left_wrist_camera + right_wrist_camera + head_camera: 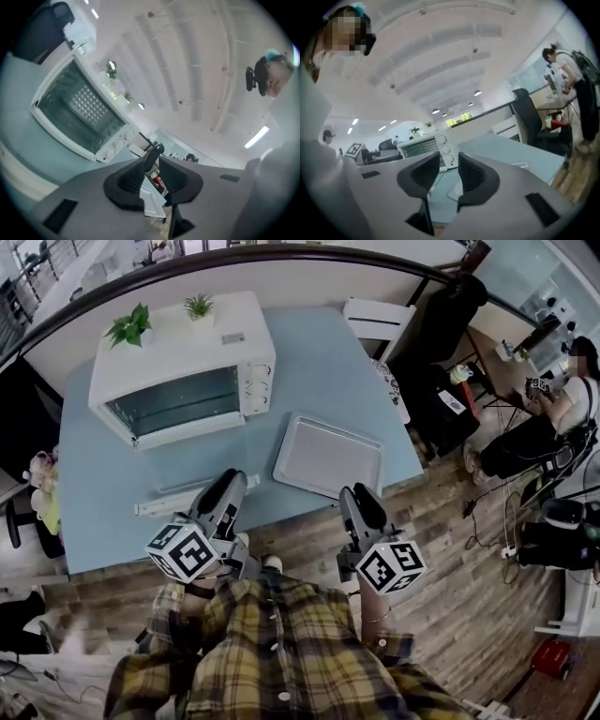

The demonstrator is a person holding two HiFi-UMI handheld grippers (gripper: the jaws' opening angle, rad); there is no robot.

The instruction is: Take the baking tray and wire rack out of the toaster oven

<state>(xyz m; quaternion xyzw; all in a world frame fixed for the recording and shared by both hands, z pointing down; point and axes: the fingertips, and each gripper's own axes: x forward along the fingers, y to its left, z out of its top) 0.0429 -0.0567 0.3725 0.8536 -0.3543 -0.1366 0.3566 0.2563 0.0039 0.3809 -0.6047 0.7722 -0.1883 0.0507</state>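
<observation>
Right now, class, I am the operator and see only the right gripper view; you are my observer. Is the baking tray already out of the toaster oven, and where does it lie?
Observer: Yes. In the head view the baking tray lies flat on the table, right of the toaster oven, apart from it.
Operator: And the left gripper?
Observer: The left gripper has its jaws apart, nothing between them.
Operator: Anything inside the oven?
Observer: Behind its closed glass door the left gripper view shows a gridded surface; whether that is the rack I cannot tell.
</observation>
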